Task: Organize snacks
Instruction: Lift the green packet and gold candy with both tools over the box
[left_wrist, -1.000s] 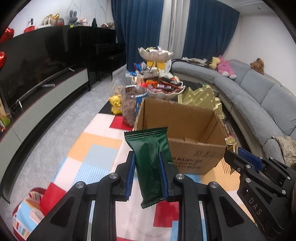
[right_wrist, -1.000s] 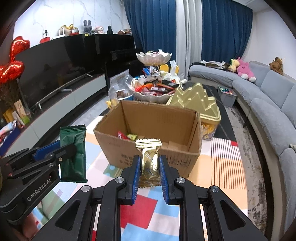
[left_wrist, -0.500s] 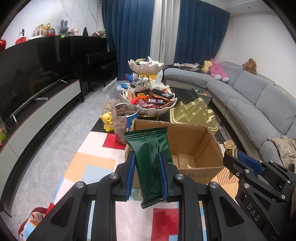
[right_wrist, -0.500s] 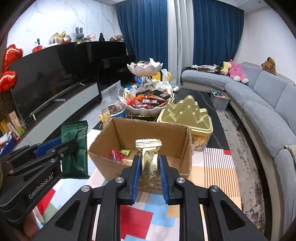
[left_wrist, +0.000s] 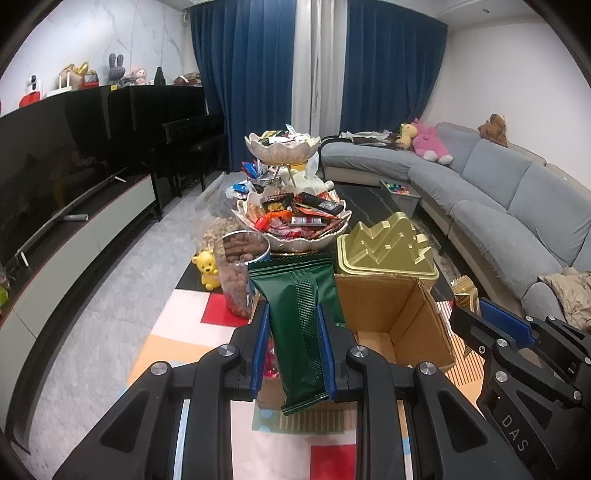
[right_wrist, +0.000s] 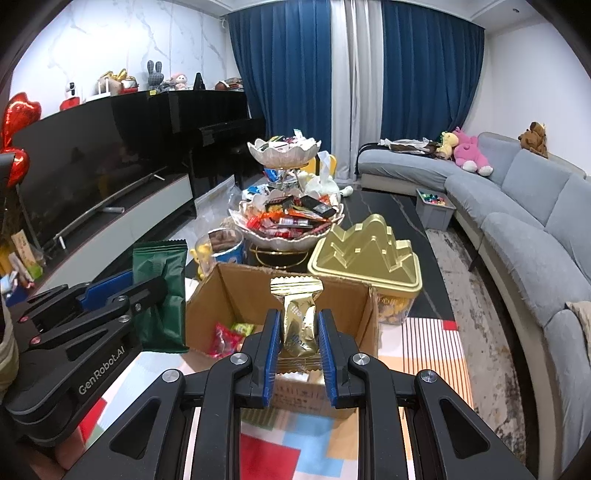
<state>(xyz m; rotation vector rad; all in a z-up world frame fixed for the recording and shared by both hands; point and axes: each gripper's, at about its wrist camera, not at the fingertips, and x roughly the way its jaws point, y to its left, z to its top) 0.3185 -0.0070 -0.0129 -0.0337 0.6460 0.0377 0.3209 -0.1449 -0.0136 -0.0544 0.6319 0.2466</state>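
My left gripper (left_wrist: 294, 321) is shut on a dark green snack packet (left_wrist: 301, 325), held upright over the near left side of an open cardboard box (left_wrist: 402, 314). It also shows at the left of the right wrist view (right_wrist: 159, 295). My right gripper (right_wrist: 297, 328) is shut on a gold snack packet (right_wrist: 297, 317), held upright above the box (right_wrist: 243, 291). Red and green wrapped snacks (right_wrist: 229, 334) lie on the box floor.
Behind the box stand a two-tier bowl stand (right_wrist: 286, 218) full of snacks, a gold ridged tin (right_wrist: 364, 254), a jar of brown snacks (left_wrist: 240, 273) and a yellow bear figure (left_wrist: 207, 267). A grey sofa (right_wrist: 524, 221) runs along the right. A TV unit (left_wrist: 74, 229) lines the left.
Both grippers have risen and moved forward with their packets, so the box now sits lower and closer and its inside shows.
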